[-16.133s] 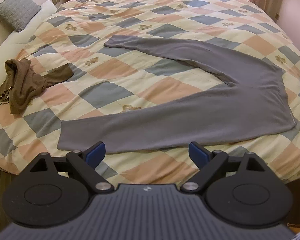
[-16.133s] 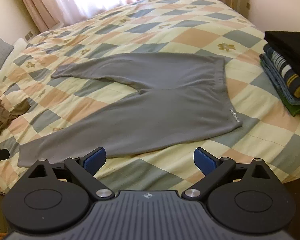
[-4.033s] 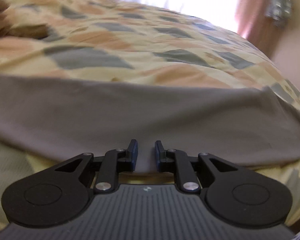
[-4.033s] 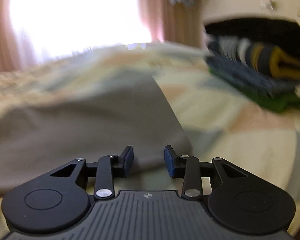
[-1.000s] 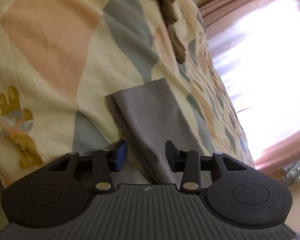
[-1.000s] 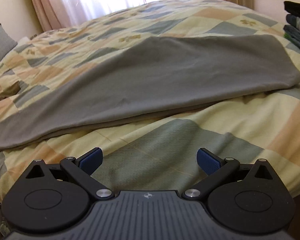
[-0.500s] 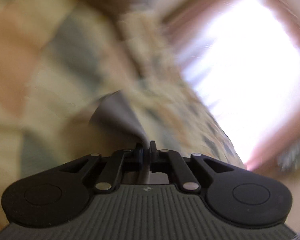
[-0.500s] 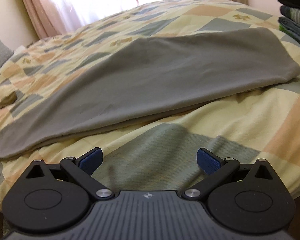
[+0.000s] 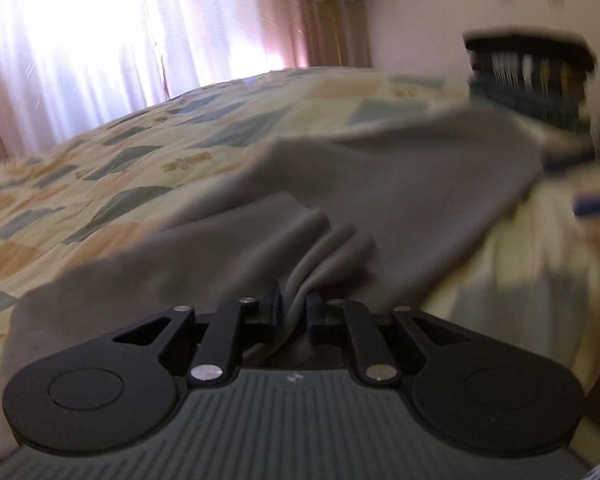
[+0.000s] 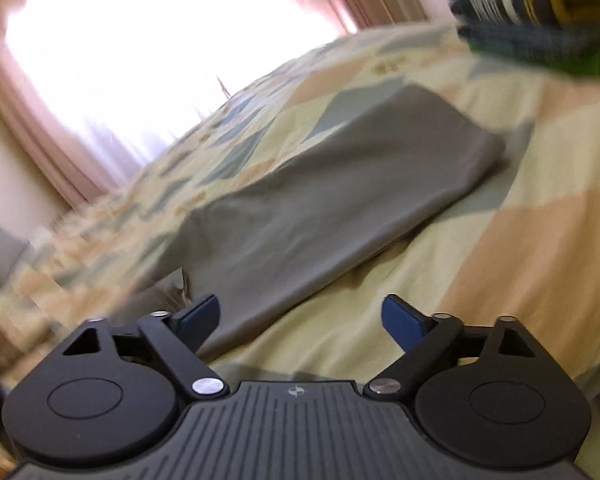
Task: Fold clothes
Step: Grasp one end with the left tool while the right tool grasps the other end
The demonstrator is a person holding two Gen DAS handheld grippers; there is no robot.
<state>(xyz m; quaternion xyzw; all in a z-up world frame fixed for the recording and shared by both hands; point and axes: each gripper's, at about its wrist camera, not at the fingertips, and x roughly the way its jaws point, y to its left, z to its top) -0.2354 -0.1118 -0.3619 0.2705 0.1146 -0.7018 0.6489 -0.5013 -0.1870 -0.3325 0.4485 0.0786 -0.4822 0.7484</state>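
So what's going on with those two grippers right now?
Left gripper pinching bunched grey trousers, jaws just eased. Right gripper open, empty, jaws just narrowing. Folded stack sits beyond; nothing blocking.

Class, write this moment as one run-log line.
step: folding grey fabric trousers | left hand-held gripper: shut on bunched trouser fabric, jaws easing | right hand-held gripper: open, empty, jaws narrowing | surface: patchwork quilt

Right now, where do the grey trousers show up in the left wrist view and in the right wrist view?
Left wrist view: the grey trousers fill the middle, running from the lower left up to the right, a bunched fold pinched in the left gripper.
Right wrist view: the grey trousers lie as a flat diagonal band across the centre, ahead of the open right gripper.
Shared landmark: the stack of folded clothes, upper right in both.
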